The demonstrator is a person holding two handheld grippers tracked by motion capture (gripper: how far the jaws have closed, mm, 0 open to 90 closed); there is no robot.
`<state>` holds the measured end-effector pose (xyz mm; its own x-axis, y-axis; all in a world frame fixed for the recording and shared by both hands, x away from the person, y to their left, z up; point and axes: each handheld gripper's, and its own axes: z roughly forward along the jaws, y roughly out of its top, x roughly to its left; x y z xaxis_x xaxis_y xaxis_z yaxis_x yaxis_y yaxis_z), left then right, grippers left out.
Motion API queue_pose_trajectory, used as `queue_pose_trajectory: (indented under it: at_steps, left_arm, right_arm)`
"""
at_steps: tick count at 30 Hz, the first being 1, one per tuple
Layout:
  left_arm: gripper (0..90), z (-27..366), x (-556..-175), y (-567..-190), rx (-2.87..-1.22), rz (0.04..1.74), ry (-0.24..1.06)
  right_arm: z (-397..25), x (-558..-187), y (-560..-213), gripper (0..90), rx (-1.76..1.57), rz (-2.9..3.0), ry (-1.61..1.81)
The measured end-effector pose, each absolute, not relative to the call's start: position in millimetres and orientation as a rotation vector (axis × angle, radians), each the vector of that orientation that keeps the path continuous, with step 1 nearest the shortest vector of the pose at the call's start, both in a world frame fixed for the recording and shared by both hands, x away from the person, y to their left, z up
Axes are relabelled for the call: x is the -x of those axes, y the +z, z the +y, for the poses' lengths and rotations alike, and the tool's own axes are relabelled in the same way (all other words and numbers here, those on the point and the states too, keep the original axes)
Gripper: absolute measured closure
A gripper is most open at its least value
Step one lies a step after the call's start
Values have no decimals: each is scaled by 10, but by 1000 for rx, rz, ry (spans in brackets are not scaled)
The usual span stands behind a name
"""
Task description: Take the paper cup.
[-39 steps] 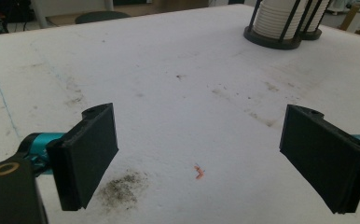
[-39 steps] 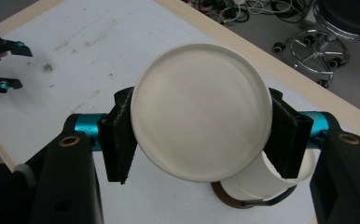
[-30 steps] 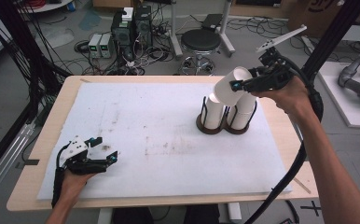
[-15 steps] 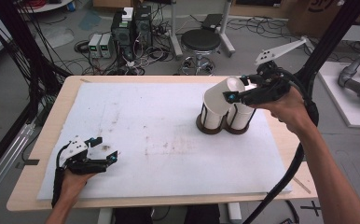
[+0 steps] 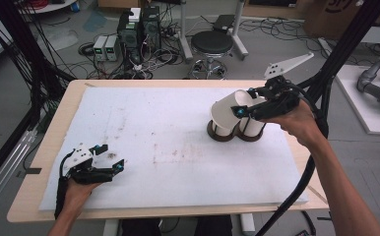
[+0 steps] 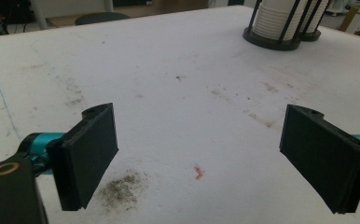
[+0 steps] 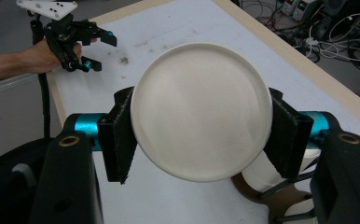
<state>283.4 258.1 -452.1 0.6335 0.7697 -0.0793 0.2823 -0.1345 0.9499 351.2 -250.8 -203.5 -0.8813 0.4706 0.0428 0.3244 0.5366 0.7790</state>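
My right gripper (image 5: 244, 102) is shut on a white paper cup (image 5: 226, 109), which it holds tilted just above two stacks of white cups in black wire racks (image 5: 222, 133) at the mat's right side. In the right gripper view the cup's round base (image 7: 200, 93) faces the camera, clamped between both pads (image 7: 118, 135). A stack in its rack (image 7: 262, 173) shows below it. My left gripper (image 5: 110, 156) rests open on the mat's near left corner, far from the cups. Its jaws (image 6: 199, 158) stand wide apart with nothing between them, and the racks (image 6: 280, 23) lie far ahead.
A white foam mat (image 5: 168, 128) with grey smudges covers the wooden table (image 5: 45, 142). Off the table at the back are a black stool (image 5: 216, 44), power supplies (image 5: 107, 46) and loose cables. The right gripper's cable (image 5: 303, 182) trails off the near right edge.
The right gripper has carried the cup to the left and slightly lower, over the left rack. The left gripper has stayed put.
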Motion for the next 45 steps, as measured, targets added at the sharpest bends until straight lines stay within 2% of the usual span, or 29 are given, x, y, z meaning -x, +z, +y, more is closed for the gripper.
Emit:
queue_pose_trajectory:
  at_steps: [19,45]
  left_arm:
    - [111,2578,-2827,-4520,-1708,862,534]
    - [111,2579,-2829,-4521,-1708,863,532]
  right_arm:
    - [-2492,-3463,-2425,358,-635,2600,1380]
    - [-2466,-3454,-2715,359,-649,2611,1412]
